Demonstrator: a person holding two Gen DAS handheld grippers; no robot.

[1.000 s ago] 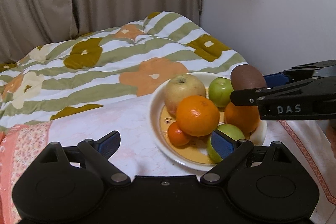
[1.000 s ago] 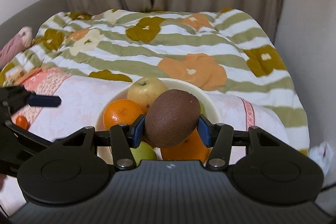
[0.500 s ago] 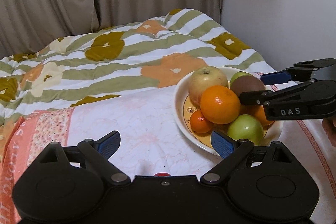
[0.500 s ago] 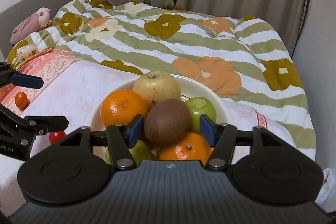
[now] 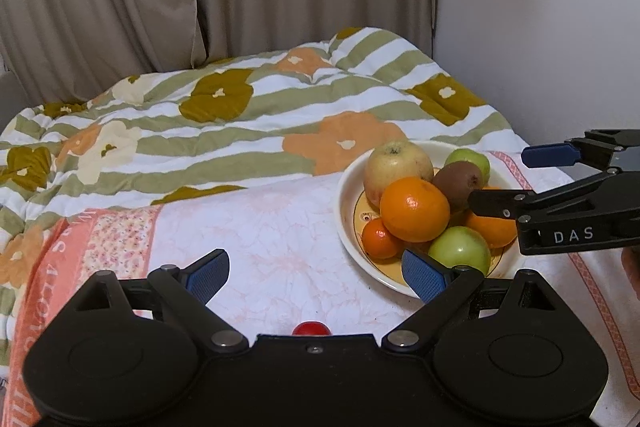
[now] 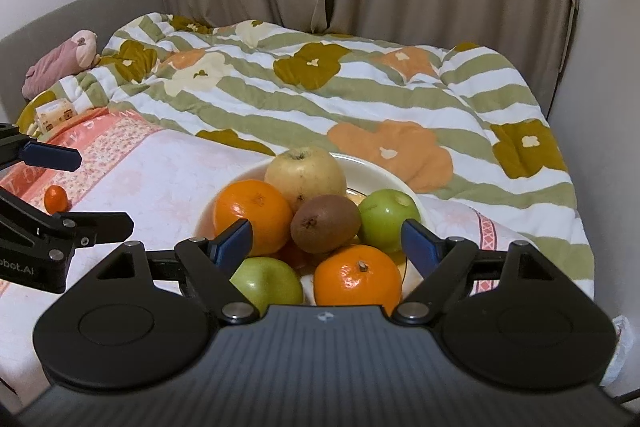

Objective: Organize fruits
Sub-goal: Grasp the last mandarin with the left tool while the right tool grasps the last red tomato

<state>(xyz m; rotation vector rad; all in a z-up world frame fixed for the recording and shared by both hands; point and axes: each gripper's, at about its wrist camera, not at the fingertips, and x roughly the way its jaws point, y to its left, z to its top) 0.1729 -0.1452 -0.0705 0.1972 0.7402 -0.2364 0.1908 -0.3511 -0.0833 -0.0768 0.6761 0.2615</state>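
Observation:
A cream plate [image 5: 345,227] on the white cloth holds a pile of fruit: a yellow apple [image 5: 394,167], a large orange [image 5: 414,209], a small tangerine [image 5: 378,239], two green apples and a brown kiwi [image 6: 325,223]. The kiwi rests on top of the pile. My right gripper [image 6: 325,229] hovers over it with its jaws opening, and the blue pads stand clear of the kiwi on both sides. My left gripper [image 5: 312,263] is open and empty over the cloth left of the plate. A small red fruit [image 5: 311,328] lies on the cloth just under it.
A small orange fruit [image 6: 55,197] lies on the pink-patterned cloth at the left. A striped flowered quilt [image 6: 360,99] covers the bed behind the plate. Curtains hang at the back, a wall [image 5: 540,27] stands close on the right, and a pink soft toy [image 6: 60,61] lies far left.
My right gripper has let go of the kiwi, which now lies on the pile, and its jaws have spread. My left gripper has drawn away from the plate, bringing the red fruit into view.

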